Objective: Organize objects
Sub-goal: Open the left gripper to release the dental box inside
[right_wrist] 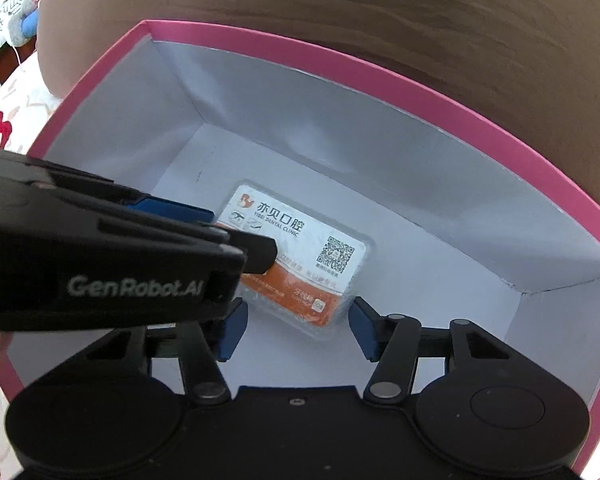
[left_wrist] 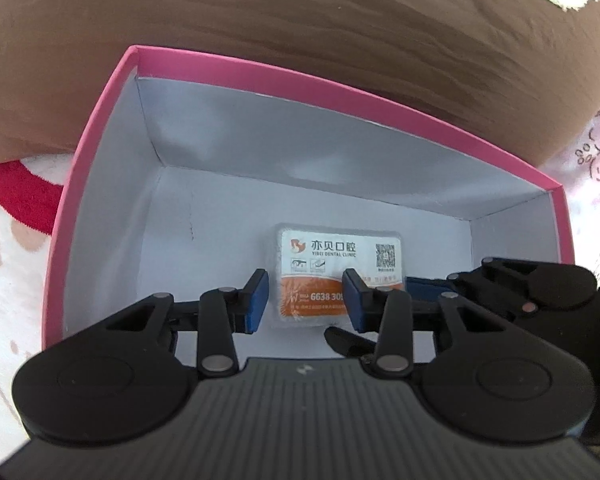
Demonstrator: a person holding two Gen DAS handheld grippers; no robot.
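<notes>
A pink box [left_wrist: 100, 128] with a white inside holds a small clear packet with a white and orange dental-clinic card [left_wrist: 332, 256], lying flat on the box floor. My left gripper [left_wrist: 306, 300] is open above the packet, jaws apart on either side of it. My right gripper [right_wrist: 294, 328] is open too, over the packet [right_wrist: 300, 256] from the near side. The right gripper also shows at the right in the left wrist view [left_wrist: 520, 284]. The left gripper crosses the right wrist view from the left [right_wrist: 204, 236].
The box [right_wrist: 500, 148] sits on a pink-patterned white cloth [left_wrist: 596, 148]. A brown cushion or board [left_wrist: 300, 12] stands right behind the box. A red fabric piece [left_wrist: 16, 192] lies left of the box.
</notes>
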